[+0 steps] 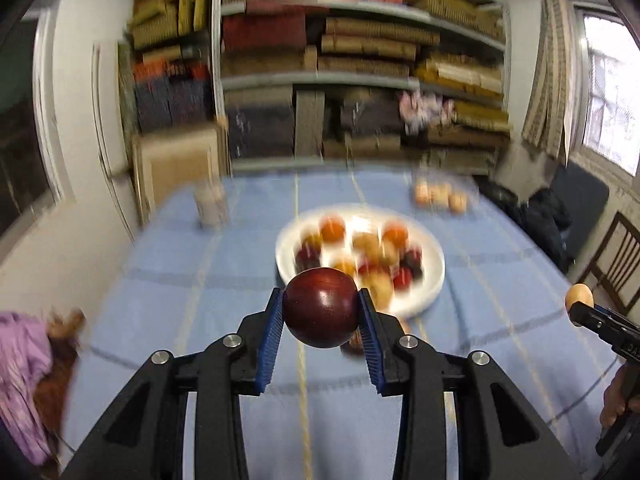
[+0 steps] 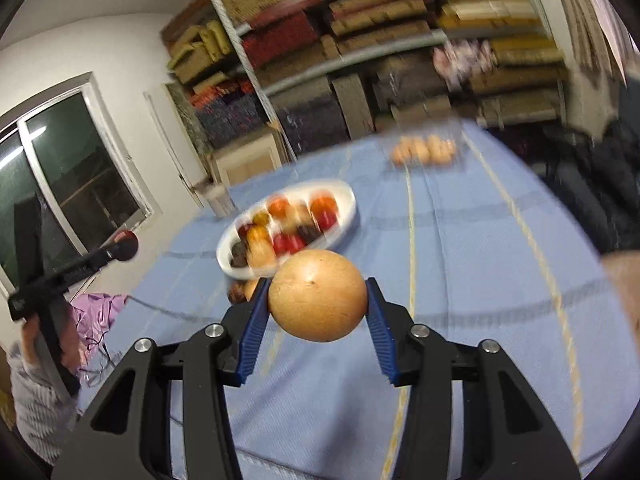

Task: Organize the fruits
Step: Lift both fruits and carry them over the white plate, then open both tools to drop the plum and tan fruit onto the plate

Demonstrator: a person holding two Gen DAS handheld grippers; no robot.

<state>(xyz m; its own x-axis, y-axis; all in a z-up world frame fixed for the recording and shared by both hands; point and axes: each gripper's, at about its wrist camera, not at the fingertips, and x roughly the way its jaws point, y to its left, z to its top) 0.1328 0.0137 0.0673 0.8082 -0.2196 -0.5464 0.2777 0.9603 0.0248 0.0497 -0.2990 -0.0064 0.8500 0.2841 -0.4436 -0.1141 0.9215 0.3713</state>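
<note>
My left gripper (image 1: 321, 312) is shut on a dark red fruit (image 1: 321, 307) and holds it above the blue tablecloth, in front of a white plate (image 1: 434, 286) that holds several orange, red and dark fruits. My right gripper (image 2: 318, 298) is shut on a tan round fruit (image 2: 318, 295), also held in the air near the white plate (image 2: 347, 194). In the left wrist view the right gripper (image 1: 578, 300) shows at the right edge with the tan fruit (image 1: 579, 295). In the right wrist view the left gripper (image 2: 124, 246) shows at the left with the red fruit (image 2: 126, 245).
A row of tan fruits (image 1: 440, 196) lies at the table's far side, also in the right wrist view (image 2: 424, 149). A jar (image 1: 210, 204) stands far left. Loose fruits (image 2: 242, 290) lie by the plate's near rim. Shelves with stacked boxes stand behind. A chair (image 1: 616, 264) is right.
</note>
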